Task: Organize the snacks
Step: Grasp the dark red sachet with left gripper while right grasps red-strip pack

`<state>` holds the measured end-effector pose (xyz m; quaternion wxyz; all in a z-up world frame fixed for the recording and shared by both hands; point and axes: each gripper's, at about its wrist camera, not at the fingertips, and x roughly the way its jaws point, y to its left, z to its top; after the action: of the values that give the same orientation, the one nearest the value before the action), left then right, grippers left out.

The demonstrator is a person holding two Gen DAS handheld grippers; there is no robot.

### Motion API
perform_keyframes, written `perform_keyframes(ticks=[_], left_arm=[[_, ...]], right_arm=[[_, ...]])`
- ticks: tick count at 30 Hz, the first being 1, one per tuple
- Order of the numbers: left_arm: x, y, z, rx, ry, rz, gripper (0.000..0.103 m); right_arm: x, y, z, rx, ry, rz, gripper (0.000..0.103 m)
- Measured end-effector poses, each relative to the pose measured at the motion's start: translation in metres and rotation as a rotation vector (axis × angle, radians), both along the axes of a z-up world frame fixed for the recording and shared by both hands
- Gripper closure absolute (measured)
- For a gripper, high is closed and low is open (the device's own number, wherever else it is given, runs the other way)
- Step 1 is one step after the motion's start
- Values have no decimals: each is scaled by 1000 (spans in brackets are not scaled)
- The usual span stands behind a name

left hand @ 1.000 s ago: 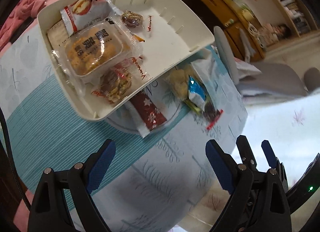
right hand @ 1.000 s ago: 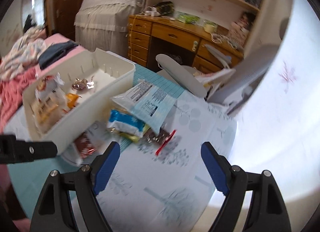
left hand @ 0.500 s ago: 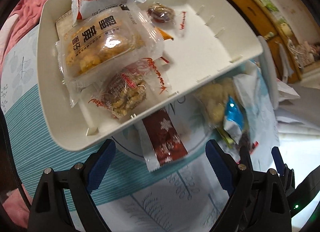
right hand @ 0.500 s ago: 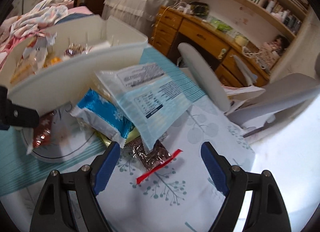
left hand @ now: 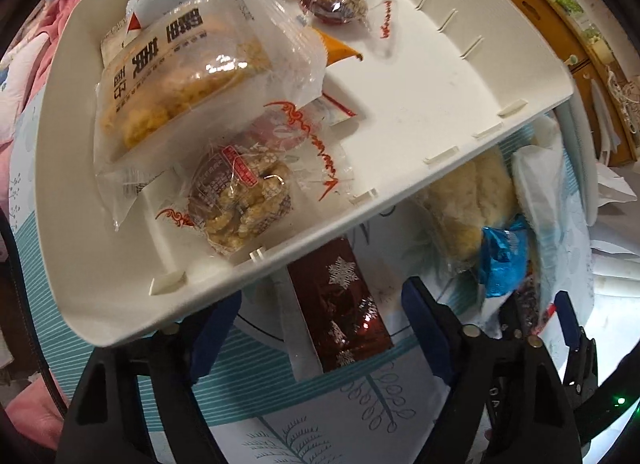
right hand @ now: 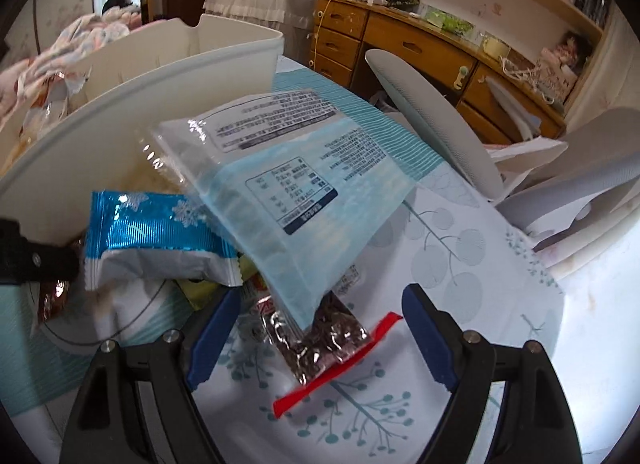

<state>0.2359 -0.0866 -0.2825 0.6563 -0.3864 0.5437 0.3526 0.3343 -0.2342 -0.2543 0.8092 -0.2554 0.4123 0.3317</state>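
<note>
A white bin (left hand: 420, 112) holds several snack packets, among them a large clear pack of yellow puffs (left hand: 180, 84). My left gripper (left hand: 320, 328) is open around a dark red snowflake packet (left hand: 340, 312) lying on the table by the bin's near wall. My right gripper (right hand: 320, 328) is open around a small clear packet of dark pieces with a red strip (right hand: 320, 340). Beyond it lie a blue foil packet (right hand: 160, 240) and a large light-blue bag (right hand: 288, 192), leaning on the bin (right hand: 160, 96).
The table has a leaf-print and teal-striped cloth (right hand: 460, 264). Grey chair parts (right hand: 436, 104) and a wooden desk (right hand: 400, 44) stand beyond the far edge. Pink bedding (left hand: 24, 64) lies left of the bin. The right gripper's fingers show in the left wrist view (left hand: 560, 324).
Both grippers have moved forward and down toward the snacks. The left now straddles the red packet, the right the small dark packet. Both stay open.
</note>
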Motion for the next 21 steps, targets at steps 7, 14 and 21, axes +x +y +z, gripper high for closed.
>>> perform_keyframes(ticks=[7,14,21], left_arm=[[9,12,-18,-21,20,21,45],[10,14,-20,-21,6,24,53],[1,23,-23,-53,-20,34,62]], right_arm=[[10,-5,-7,62,73,-48,20],[21,-12,-6,122,116,-125,41],[23,-13,-4,158,147,-168,63]])
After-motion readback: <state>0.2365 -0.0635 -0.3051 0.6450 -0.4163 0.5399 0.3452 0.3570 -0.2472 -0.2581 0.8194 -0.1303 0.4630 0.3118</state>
